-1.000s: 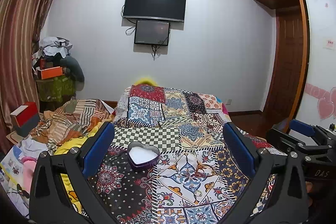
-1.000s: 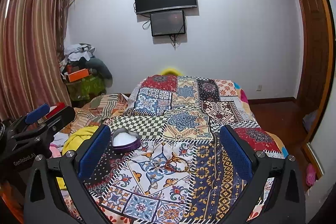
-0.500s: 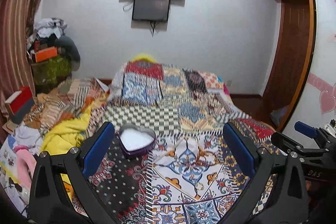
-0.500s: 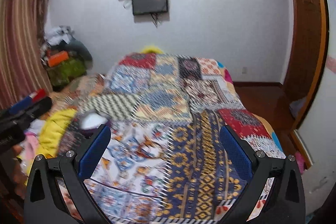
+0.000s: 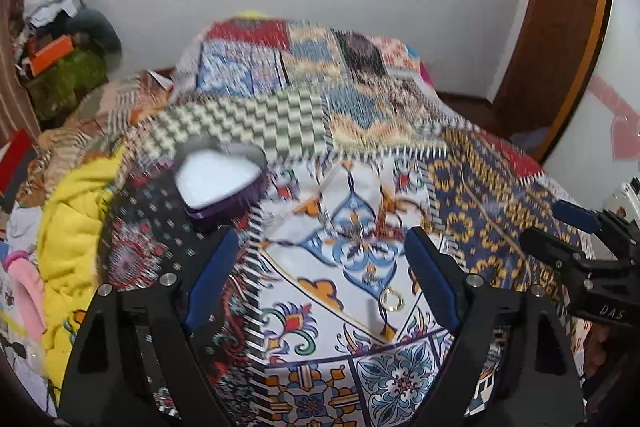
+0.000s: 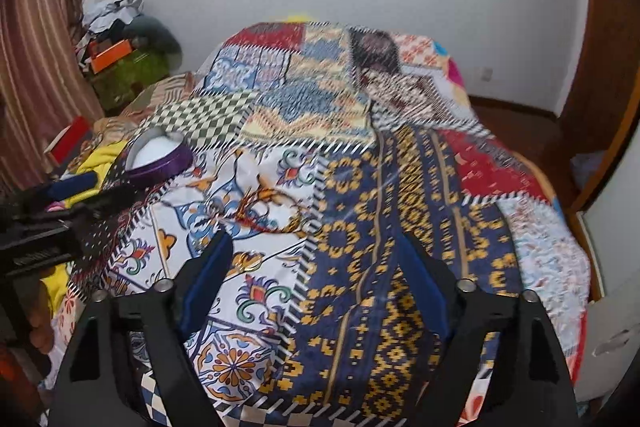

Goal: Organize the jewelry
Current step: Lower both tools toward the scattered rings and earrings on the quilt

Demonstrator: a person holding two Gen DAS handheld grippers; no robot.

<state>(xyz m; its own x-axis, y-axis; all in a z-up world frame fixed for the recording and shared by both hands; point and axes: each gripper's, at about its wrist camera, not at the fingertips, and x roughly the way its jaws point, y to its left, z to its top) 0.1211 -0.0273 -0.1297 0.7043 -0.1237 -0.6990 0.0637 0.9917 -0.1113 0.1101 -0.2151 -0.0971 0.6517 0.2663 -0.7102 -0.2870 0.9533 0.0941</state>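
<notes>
My left gripper [image 5: 322, 271] and right gripper [image 6: 316, 267] both hover with jaws spread, gripping nothing. Gold ring [image 5: 393, 298] lies on the quilt [image 5: 472, 187] between my left fingers. Farther left sits the heart box [image 5: 218, 183], motion-blurred. Bracelet tangle [image 6: 266, 211] is hard to resolve. Right gripper body reads "DAS".
</notes>
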